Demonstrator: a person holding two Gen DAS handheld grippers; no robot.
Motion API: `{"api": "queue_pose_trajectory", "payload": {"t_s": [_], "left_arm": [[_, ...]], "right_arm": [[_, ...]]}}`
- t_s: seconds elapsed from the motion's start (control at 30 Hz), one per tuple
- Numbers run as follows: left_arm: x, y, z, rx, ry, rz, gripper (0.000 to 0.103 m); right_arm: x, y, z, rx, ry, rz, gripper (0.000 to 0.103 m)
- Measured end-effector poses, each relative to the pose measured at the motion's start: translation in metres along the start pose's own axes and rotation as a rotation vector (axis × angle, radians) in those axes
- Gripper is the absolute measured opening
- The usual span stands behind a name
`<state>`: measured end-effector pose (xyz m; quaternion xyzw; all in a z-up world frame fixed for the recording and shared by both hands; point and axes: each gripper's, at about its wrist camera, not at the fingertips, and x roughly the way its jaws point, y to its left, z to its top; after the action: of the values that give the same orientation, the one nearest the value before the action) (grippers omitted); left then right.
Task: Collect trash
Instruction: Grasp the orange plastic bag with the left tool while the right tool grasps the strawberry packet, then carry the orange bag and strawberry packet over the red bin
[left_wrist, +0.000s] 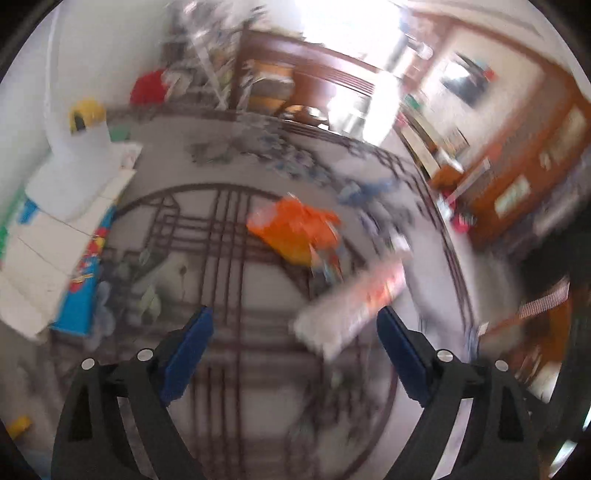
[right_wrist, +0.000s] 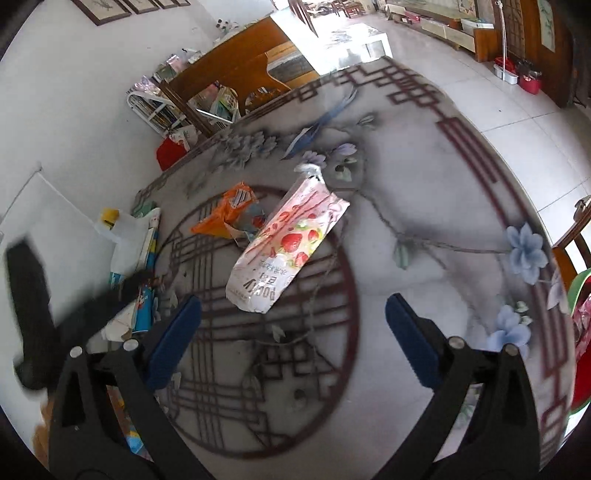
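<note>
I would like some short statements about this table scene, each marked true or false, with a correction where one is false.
1. Both grippers are open and hold nothing. True: the left gripper and the right gripper stand wide with no item between the pads.
2. The strawberry wrapper lies on the table. True.
3. The orange wrapper sits inside a bin. False: it lies on the table, beside the strawberry wrapper.
4. The strawberry wrapper is green. False: it is pink and white with red strawberries.
5. The table has a plain surface. False: it shows dark lattice lines and flowers.
</note>
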<state>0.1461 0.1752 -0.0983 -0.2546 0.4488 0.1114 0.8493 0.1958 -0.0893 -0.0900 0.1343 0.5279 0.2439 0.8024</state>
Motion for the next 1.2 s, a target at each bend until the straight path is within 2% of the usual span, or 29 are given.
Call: {"api": "queue_pose_trajectory", "payload": {"t_s": [0.07,0.1,0.17,0.3,0.43,0.5,0.57,0.6,0.67,0.8,0.97,1.07,1.1,1.13,1.2], "left_arm": [[0.031,0.001,0.024,-0.033,0.031,-0.004,0.086],[0.044,-0.004,0.032,-0.019,0.051,-0.005,0.086],[0.072,-0.024,0.042,0.066,0.077,0.009,0.086],[0.111,-0.048,0.053,0.217,0.099,0.098,0.086],[0.141,-0.045,0.06,0.228,0.138,0.128,0.089],[0.15,-0.037,0.06,0.204,0.155,0.092,0.081],[0.144,-0.03,0.06,0.186,0.116,0.047,0.062],[0.139,-0.029,0.061,0.19,0.107,0.042,0.055],[0.124,-0.021,0.063,0.164,0.079,0.014,0.052],[0.082,0.004,0.057,0.069,-0.024,-0.007,0.051],[0.036,0.021,0.041,0.049,-0.137,0.036,0.052],[0.022,0.023,0.037,0.044,-0.169,0.052,0.052],[0.019,0.023,0.036,0.043,-0.176,0.054,0.052],[0.015,0.023,0.034,0.043,-0.183,0.056,0.052],[0.011,0.021,0.032,0.048,-0.192,0.059,0.052]], "right_arm": [[0.005,-0.002,0.001,0.014,-0.002,-0.025,0.098],[0.008,-0.004,0.003,0.02,-0.001,-0.043,0.098],[0.011,-0.011,0.008,0.033,-0.002,-0.079,0.098],[0.016,-0.023,0.013,0.069,-0.001,-0.121,0.098],[0.034,-0.019,0.018,0.059,0.029,-0.132,0.098],[0.043,-0.009,0.02,0.039,0.047,-0.125,0.098],[0.057,0.003,0.023,0.008,0.074,-0.115,0.098],[0.066,0.011,0.024,-0.012,0.091,-0.111,0.098],[0.08,0.021,0.028,-0.036,0.108,-0.114,0.098],[0.103,0.036,0.038,-0.032,0.109,-0.13,0.098],[0.135,0.046,0.047,-0.037,0.132,-0.223,0.098],[0.149,0.05,0.045,-0.094,0.158,-0.253,0.098],[0.151,0.05,0.044,-0.108,0.166,-0.25,0.096],[0.152,0.049,0.044,-0.113,0.17,-0.242,0.087],[0.15,0.042,0.043,-0.108,0.173,-0.213,0.082]]}}
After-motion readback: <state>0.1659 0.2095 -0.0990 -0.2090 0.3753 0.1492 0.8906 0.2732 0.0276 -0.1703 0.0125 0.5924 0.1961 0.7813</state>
